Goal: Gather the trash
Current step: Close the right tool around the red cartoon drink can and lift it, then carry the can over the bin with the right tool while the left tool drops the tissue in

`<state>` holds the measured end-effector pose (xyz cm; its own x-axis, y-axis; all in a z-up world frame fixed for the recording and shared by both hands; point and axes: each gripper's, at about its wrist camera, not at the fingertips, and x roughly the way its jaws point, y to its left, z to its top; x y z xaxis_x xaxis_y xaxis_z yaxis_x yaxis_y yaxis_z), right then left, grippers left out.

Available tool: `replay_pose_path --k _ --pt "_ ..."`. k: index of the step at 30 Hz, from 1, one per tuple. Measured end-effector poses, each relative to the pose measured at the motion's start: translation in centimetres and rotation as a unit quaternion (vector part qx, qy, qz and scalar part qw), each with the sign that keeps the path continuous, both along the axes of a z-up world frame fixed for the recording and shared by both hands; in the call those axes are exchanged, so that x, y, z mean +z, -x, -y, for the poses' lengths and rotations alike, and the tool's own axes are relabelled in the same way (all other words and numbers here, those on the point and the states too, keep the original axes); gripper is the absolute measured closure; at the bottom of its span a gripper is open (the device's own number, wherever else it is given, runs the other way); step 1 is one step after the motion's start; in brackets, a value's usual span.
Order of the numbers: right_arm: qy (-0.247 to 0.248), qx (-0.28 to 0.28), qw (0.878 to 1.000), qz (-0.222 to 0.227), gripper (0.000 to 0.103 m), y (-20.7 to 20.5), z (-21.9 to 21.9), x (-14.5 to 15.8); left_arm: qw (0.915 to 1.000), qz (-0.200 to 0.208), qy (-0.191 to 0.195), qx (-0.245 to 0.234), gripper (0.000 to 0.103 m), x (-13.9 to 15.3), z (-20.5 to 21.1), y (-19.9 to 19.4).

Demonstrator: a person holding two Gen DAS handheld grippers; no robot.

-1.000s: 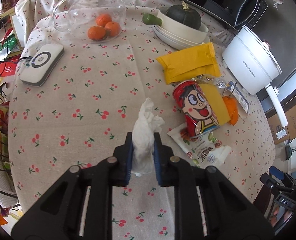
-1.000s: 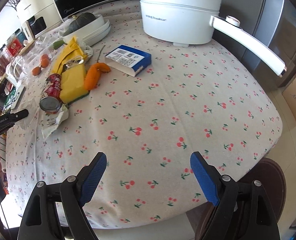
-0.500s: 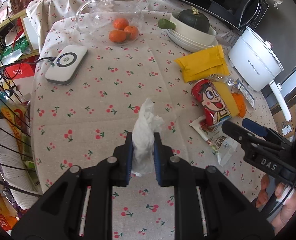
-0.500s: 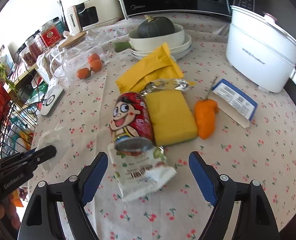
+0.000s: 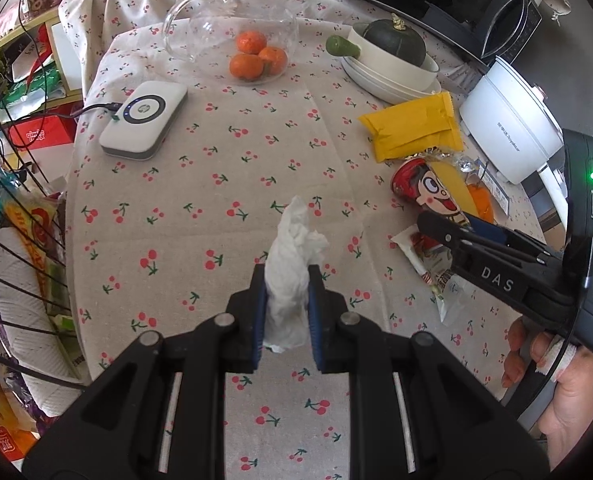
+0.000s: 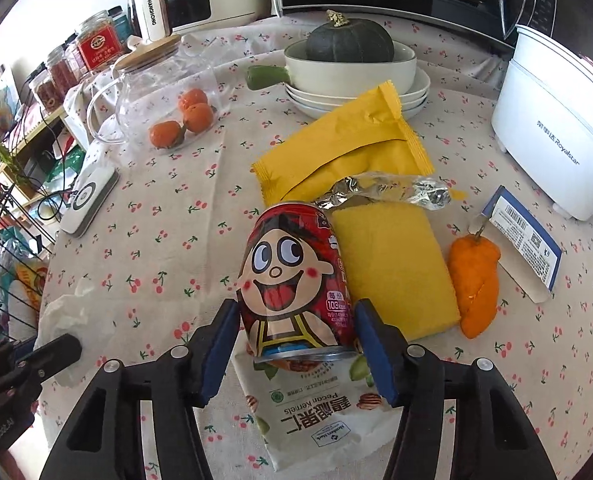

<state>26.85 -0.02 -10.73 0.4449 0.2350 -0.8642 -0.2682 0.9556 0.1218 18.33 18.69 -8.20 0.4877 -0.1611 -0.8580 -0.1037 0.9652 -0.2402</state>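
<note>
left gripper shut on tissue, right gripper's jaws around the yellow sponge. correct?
Not quite. The left gripper is shut on the tissue, but the right gripper's closing jaws straddle the red can, not the sponge beside it. The right wrist view shows it.

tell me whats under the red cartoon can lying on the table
The red can lies on its side with its near end resting on a white pecan kernels packet. How much of the packet, or anything else, lies beneath the can is hidden by the can itself.
</note>
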Motion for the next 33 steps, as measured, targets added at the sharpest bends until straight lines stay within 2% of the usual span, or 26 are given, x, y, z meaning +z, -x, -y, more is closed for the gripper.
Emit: replay_pose_path --k 4,9,13,17,21,26,33 --pt "-0.016 0.004 1.000 -0.005 0.044 1.6 1.2 1.2 1.0000 0.004 0.004 -0.007 0.083 0.5 0.9 0.1" --pt "-0.011 0.024 0.999 0.021 0.046 4.7 3.8 4.0 0.9997 0.008 0.012 -0.021 0.083 1.2 2.8 0.7" --pt "0.001 0.019 0.999 0.030 0.047 7.1 7.0 5.4 0.9992 0.016 0.013 -0.036 0.083 2.1 4.6 1.5" --pt "-0.001 0.000 0.999 0.034 0.047 9.4 10.9 6.0 0.9983 0.026 0.022 -0.047 0.083 3.2 6.4 2.5" --pt "-0.001 -0.026 0.999 0.028 0.047 11.2 14.8 6.0 0.9969 0.036 0.015 -0.069 0.083 3.9 9.0 3.5" --pt "0.013 -0.066 0.998 0.006 0.047 12.7 19.2 5.8 0.9946 0.033 0.011 -0.098 0.083 3.6 12.5 4.5" --pt "-0.001 -0.099 0.995 0.006 0.047 14.6 24.1 6.7 0.9877 0.028 0.018 -0.153 0.083 3.1 18.8 5.3"
